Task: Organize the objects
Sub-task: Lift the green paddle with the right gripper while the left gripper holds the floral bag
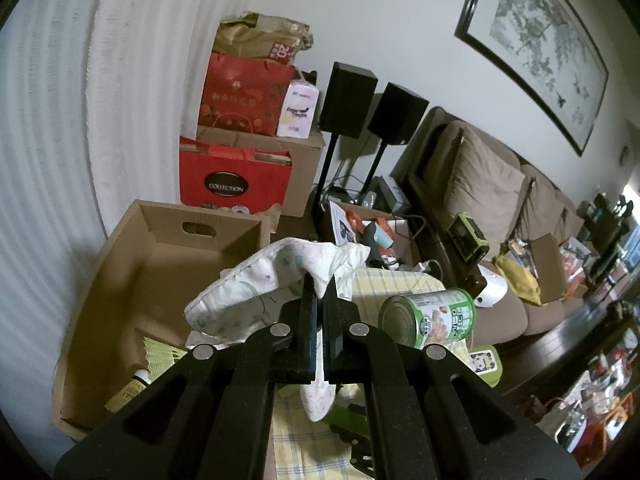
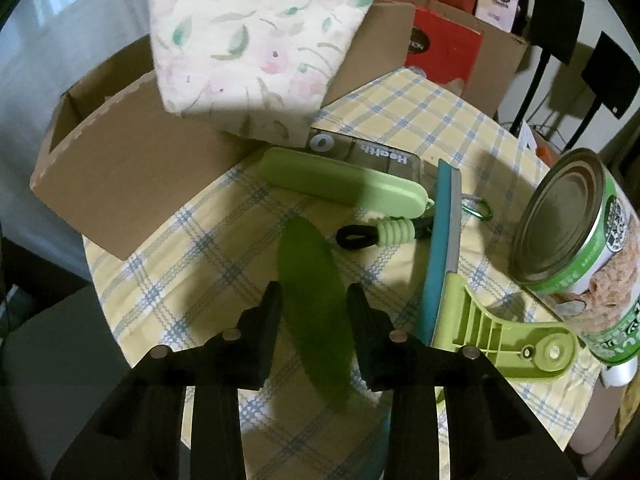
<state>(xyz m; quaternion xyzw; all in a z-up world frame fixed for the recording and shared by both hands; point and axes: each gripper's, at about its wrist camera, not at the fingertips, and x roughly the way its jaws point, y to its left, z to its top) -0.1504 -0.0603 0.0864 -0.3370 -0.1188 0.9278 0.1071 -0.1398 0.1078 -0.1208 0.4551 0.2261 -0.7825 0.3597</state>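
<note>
My left gripper is shut on a floral quilted cloth and holds it in the air beside the open cardboard box. The cloth also hangs at the top of the right wrist view. My right gripper is open with a flat dark green piece between its fingers, over the yellow checked tablecloth. A green-labelled can lies on its side at the right; it also shows in the left wrist view.
On the cloth lie a light green case, a teal and green squeegee, a black loop with a green stopper and a clear "Health" box. Red gift bags, speakers and a sofa stand behind.
</note>
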